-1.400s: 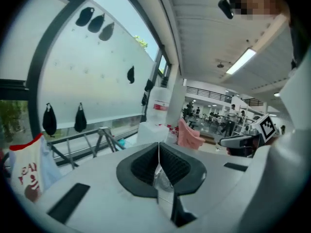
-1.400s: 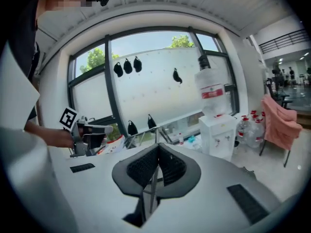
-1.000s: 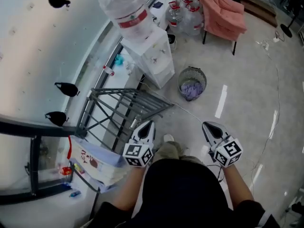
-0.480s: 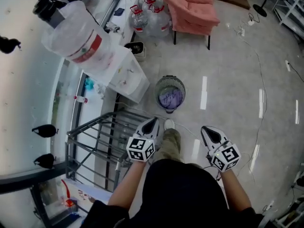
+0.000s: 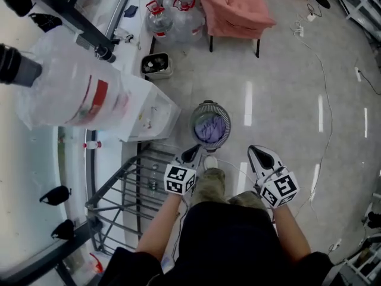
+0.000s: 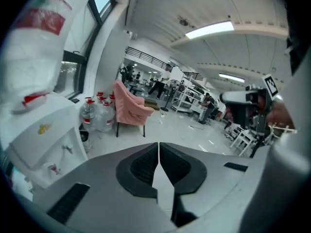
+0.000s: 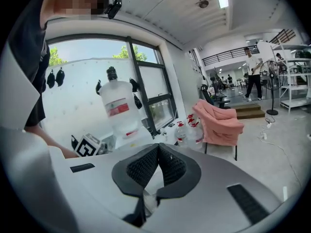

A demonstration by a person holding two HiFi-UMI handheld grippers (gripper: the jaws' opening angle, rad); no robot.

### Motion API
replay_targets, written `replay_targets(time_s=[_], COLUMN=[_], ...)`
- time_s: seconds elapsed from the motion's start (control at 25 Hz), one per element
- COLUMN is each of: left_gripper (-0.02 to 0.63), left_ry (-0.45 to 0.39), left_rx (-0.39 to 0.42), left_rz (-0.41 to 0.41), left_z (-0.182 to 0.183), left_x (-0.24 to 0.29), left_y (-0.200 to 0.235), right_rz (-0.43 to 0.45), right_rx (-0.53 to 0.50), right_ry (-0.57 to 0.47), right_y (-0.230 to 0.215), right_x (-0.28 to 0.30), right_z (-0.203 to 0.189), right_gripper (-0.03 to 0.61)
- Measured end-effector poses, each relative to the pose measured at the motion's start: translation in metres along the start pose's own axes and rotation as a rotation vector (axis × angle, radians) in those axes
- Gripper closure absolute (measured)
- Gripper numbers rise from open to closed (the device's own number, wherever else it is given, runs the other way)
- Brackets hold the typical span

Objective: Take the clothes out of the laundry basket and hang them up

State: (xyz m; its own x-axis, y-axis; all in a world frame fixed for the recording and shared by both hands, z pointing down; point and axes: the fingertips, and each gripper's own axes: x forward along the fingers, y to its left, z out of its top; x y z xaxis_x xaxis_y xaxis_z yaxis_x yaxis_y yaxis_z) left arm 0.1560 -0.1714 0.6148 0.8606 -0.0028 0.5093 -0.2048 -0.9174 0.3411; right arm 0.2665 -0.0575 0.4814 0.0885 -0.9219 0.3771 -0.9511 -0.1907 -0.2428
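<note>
Purple clothes (image 5: pixel 211 128) in wire basket (image 5: pixel 194 121), left gripper (image 5: pixel 193 152), right gripper (image 5: pixel 254 151), both closed, empty

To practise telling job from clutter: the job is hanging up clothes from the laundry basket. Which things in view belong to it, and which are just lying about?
Belong to the job: laundry basket, purple clothes inside it, grey metal rack, left gripper and right gripper (jaws shut, empty).
Just lying about: water dispenser, pink armchair, water bottles, small bin.
</note>
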Motion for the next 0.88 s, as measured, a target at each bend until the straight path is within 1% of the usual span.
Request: replay_targets(time_s=[0.08,0.16,0.24,0.36,0.48,0.56,0.64,0.76,0.88], left_gripper=[0.603,0.603,0.603,0.603,0.603,0.603,0.603,0.603,0.601], left_ry=[0.049,0.113,0.172,0.256,0.327,0.342,0.346,0.392,0.444], left_rx=[0.019,0.033,0.036,-0.006,-0.049,-0.114,-0.167,-0.193,-0.211], left_rz=[-0.064,-0.090,-0.088,-0.073,-0.077,-0.058,-0.013,0.063,0.103], left_z=[-0.020,-0.043,-0.066,-0.111,-0.156,-0.176,-0.195,-0.233,-0.272], left_x=[0.030,0.065,0.105,0.160,0.202,0.227,0.250,0.282,0.308], left_y=[0.012,0.024,0.038,0.054,0.060,0.068,0.079,0.102,0.124], right_rz=[-0.030,-0.048,-0.051,-0.032,-0.014,-0.021,-0.018,0.009,0.042], right_rx=[0.010,0.026,0.034,0.048,0.098,0.158,0.184,0.135,0.091], right_ry=[0.011,0.031,0.057,0.103,0.114,0.122,0.131,0.149,0.187], right_y=[-0.015,-0.032,-0.049,-0.070,-0.086,-0.101,-0.118,-0.140,-0.162], right_x=[0.016,0.029,0.043,0.065,0.084,0.097,0.110,0.135,0.168], right_z=[-0.004,-0.014,-0.029,-0.057,-0.082,-0.095,-0.107,-0.131,-0.172], right_gripper=[0.580,0.580,0.580,0.579,0.580,0.580,0.579,0.579,0.578])
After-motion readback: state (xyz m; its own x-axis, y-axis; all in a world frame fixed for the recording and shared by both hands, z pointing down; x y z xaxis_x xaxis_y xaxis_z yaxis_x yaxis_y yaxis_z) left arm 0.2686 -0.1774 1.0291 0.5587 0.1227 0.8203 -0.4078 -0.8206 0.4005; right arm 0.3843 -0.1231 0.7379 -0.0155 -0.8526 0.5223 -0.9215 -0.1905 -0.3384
